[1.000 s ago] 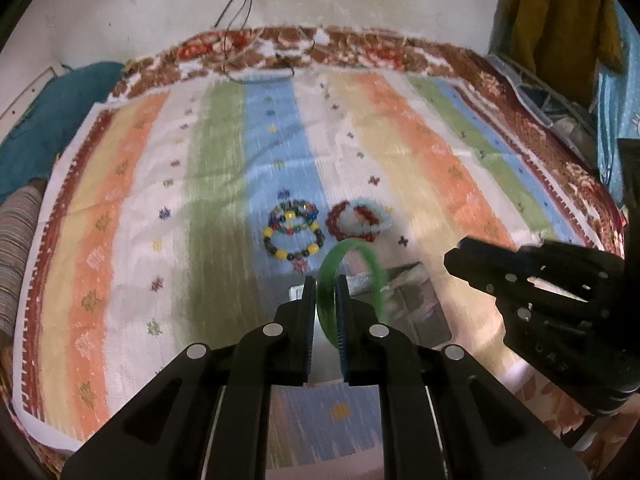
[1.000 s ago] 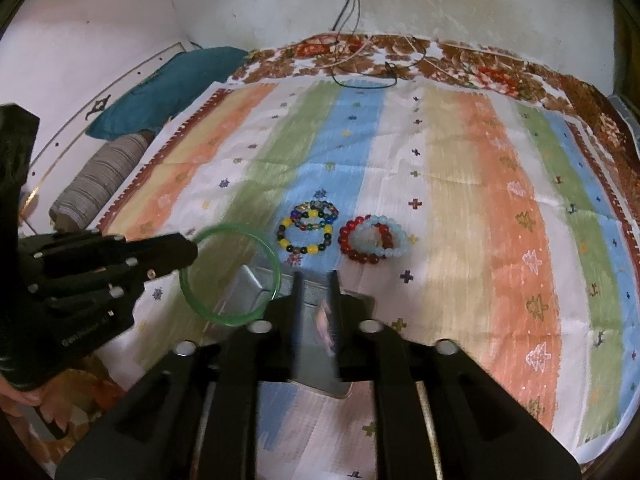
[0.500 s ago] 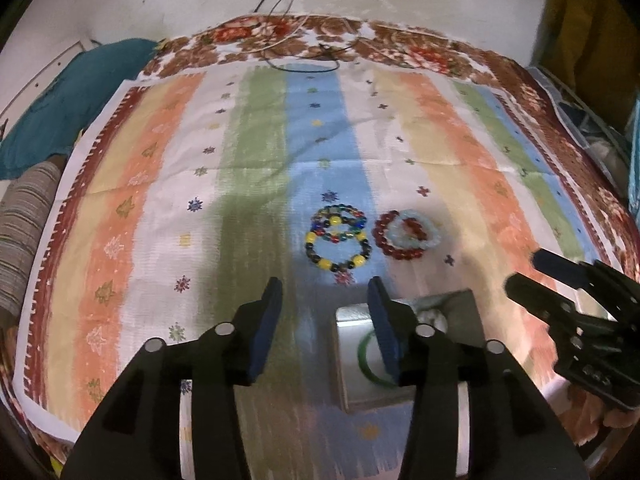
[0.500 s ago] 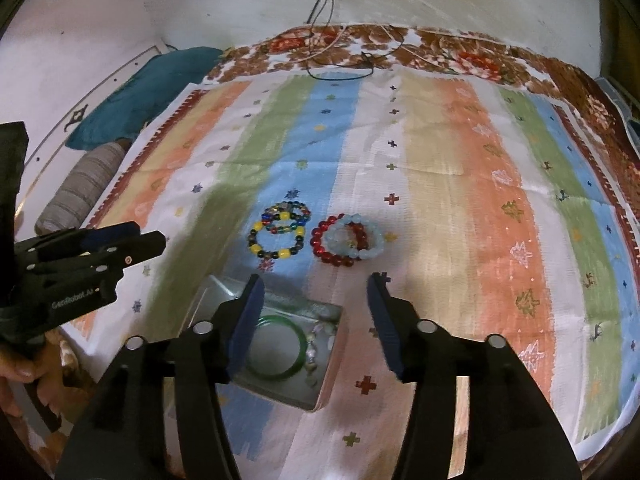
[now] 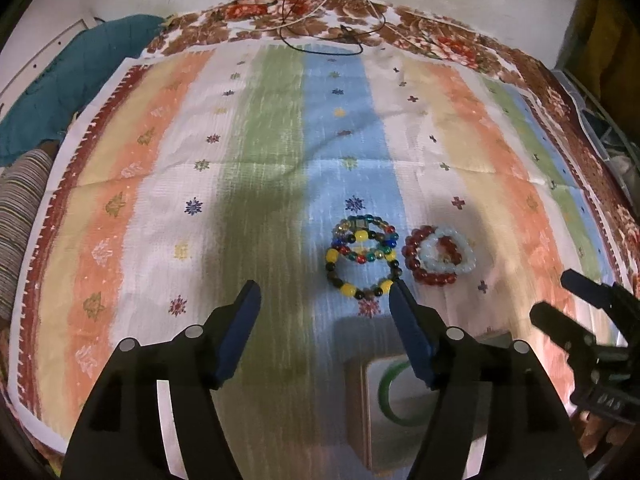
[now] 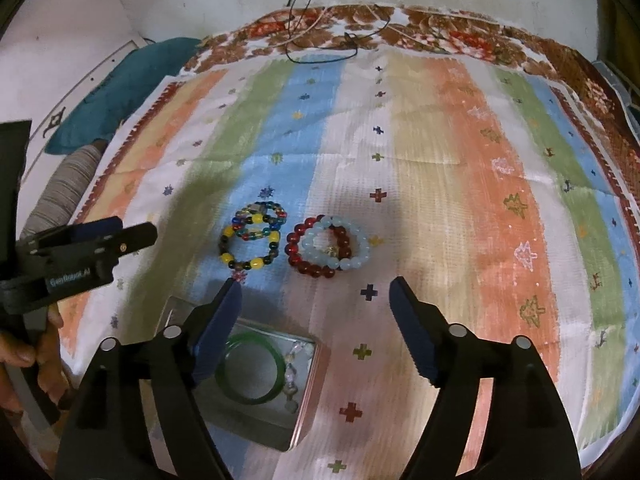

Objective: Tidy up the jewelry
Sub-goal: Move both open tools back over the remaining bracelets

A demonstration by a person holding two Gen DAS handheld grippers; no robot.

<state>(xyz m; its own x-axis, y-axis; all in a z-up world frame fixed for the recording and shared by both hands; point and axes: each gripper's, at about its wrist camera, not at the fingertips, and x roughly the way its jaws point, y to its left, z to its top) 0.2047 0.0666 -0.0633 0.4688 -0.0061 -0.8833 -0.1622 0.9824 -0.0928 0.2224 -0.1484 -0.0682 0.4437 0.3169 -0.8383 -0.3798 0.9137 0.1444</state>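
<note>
A green bangle (image 6: 250,368) lies in an open metal tin (image 6: 304,412) beside a small pale beaded piece (image 6: 292,376). Beyond the tin, on the striped cloth, two multicoloured bead bracelets (image 5: 362,258) overlap; to their right a red bracelet (image 6: 304,252) overlaps a pale blue one (image 6: 340,246). My left gripper (image 5: 324,296) hangs just short of the multicoloured pair, its jaws opening with nothing between them. Above the cloth in front of the red and blue pair, my right gripper (image 6: 316,286) is also opening, with nothing in its jaws. In the left wrist view the tin (image 5: 360,400) is partly hidden by a finger.
The striped cloth (image 6: 460,200) covers a bed with a floral sheet (image 5: 440,40). A teal cushion (image 5: 60,92) and a striped bolster (image 5: 16,208) sit at the left edge. A black cord (image 6: 320,48) lies at the far side. A hand (image 6: 20,356) holds the left gripper.
The left gripper let go of the green bangle, which now lies in the tin. The right gripper let go of a small piece. Both opened wide and moved toward the bracelets.
</note>
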